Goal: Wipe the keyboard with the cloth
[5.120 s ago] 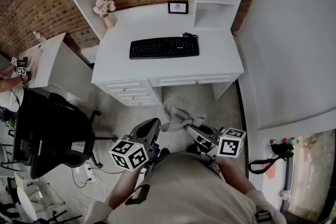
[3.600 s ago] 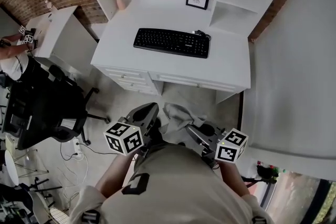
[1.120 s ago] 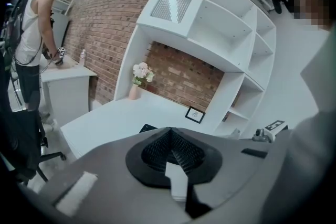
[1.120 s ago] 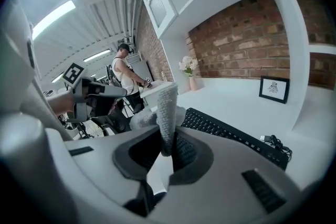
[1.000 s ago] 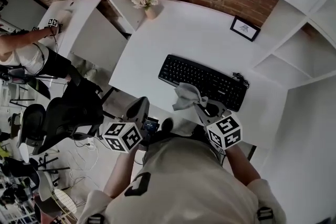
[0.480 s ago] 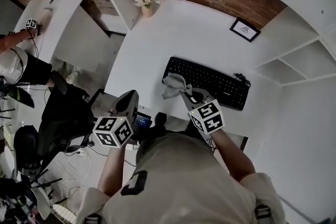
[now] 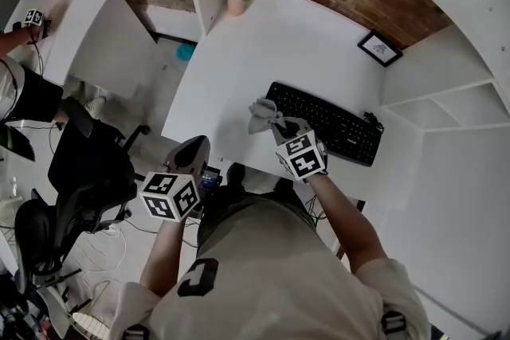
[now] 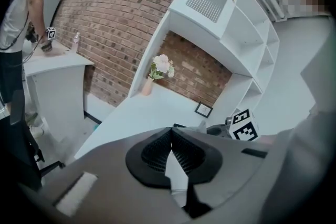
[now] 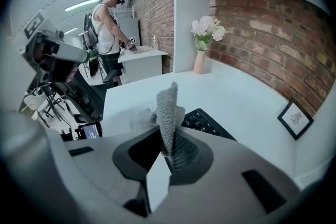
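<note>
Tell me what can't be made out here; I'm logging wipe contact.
Head view: left end of the keyboard, under the cloth and right gripper; contact unclear.
Right gripper view: most of the keyboard, behind that gripper's body.
The framed picture: image too small, every view.

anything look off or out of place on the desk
Nothing stands out. The keyboard lies flat, square to the desk edge. The flower vase and picture frame stand upright at the back. The cloth is pinched in the right claw near the keyboard's left end.
</note>
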Available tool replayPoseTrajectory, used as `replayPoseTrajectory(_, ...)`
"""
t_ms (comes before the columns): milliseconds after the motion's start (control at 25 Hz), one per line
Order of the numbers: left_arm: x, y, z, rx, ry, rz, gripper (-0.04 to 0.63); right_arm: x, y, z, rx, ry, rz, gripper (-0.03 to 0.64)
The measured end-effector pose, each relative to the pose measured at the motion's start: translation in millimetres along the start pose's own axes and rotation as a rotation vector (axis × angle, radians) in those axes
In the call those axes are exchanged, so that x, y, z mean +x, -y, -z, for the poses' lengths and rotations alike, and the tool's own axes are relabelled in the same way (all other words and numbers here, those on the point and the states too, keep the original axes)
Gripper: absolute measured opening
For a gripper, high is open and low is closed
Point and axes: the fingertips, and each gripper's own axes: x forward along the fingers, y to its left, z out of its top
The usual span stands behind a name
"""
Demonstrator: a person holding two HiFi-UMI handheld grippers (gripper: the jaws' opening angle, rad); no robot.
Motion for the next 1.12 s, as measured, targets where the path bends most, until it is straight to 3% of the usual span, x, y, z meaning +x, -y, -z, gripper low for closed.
replayPoseTrajectory(520, -2, -4, 4, 0.038, -0.045, 0.034, 0.003, 57, 0, 1, -0.155, -0.122, 0.072, 0.025)
replayPoseTrajectory(1120, 7, 19, 5, 0.064, -0.049, 0.06, 0.005, 62, 8, 15, -0.156, -0.164, 0.062, 0.025)
